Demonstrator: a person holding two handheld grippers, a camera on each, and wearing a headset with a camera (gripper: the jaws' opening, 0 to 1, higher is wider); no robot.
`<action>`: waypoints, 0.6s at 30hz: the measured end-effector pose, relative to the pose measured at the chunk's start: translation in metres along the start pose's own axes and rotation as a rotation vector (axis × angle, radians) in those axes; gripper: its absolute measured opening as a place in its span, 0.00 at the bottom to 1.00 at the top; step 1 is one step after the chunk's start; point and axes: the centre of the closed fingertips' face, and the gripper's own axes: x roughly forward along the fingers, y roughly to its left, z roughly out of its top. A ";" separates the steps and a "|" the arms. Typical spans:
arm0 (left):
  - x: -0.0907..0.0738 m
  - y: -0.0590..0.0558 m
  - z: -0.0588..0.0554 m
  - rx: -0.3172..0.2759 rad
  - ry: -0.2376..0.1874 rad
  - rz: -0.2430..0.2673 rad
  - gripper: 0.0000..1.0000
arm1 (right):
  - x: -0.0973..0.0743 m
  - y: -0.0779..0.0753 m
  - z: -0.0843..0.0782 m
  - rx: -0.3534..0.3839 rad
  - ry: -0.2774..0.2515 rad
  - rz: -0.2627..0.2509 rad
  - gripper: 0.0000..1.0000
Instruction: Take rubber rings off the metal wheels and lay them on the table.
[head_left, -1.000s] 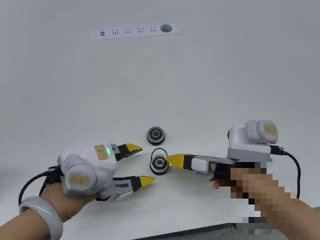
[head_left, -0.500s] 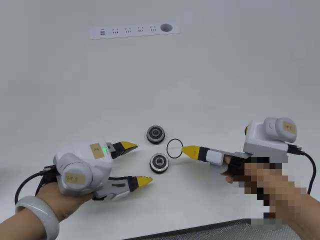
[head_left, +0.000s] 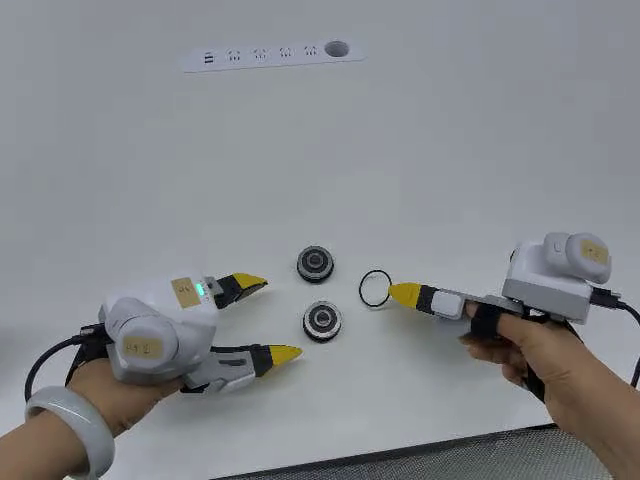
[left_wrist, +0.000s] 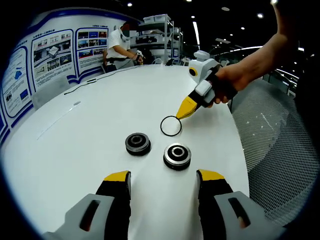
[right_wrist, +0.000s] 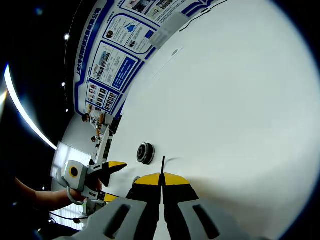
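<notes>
Two metal wheels sit on the white table (head_left: 450, 150). The far wheel (head_left: 316, 263) (left_wrist: 137, 143) (right_wrist: 145, 153) looks dark all round its rim. The near wheel (head_left: 322, 321) (left_wrist: 177, 155) shows a bare silver rim. To their right hangs a thin black rubber ring (head_left: 361, 288) (left_wrist: 161, 126) (right_wrist: 163, 164), clear of both wheels. My right gripper (head_left: 400, 293) (left_wrist: 186, 110) (right_wrist: 161, 178) is shut on the ring's edge. My left gripper (head_left: 267, 318) (left_wrist: 164, 176) stands open just left of the wheels, nothing between its yellow tips.
A white power strip (head_left: 270, 55) lies at the far side of the table. The table's front edge runs close below both hands, with grey floor grating (head_left: 450, 455) beyond it. People stand at shelves far off in the left gripper view.
My right gripper has pulled the rubber ring off the near wheel and carried it to the right. The left gripper has drawn back a little to the left, still open.
</notes>
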 end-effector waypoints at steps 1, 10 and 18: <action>0.000 0.000 0.000 -0.001 -0.001 -0.001 0.54 | 0.000 -0.001 0.000 -0.005 0.001 -0.006 0.02; 0.001 -0.001 0.000 -0.005 0.000 -0.002 0.53 | 0.001 -0.003 -0.005 -0.090 0.023 -0.049 0.07; 0.000 0.000 0.000 -0.012 -0.002 -0.002 0.52 | 0.003 -0.005 -0.007 -0.177 0.042 -0.074 0.14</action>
